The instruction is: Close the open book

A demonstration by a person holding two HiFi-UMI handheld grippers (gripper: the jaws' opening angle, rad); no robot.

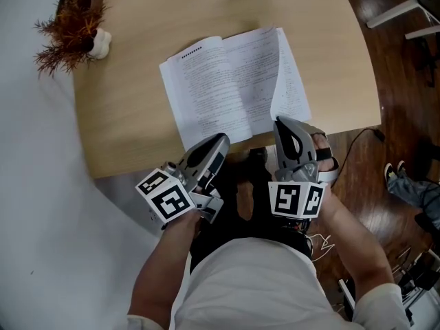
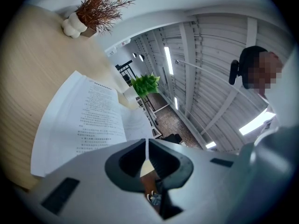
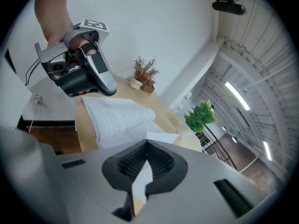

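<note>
Where the pale wooden table curves round at its near edge, the open book lies flat, its thin white pages covered in fine print. The right gripper, of smooth grey plastic, has its jaws pinched on the near edge of the right-hand page, which curls upward. The left gripper points at the left-hand page's near edge, its jaws pressed together on nothing. A brittle, rust-brown dried plant stands at the far left corner.
</note>
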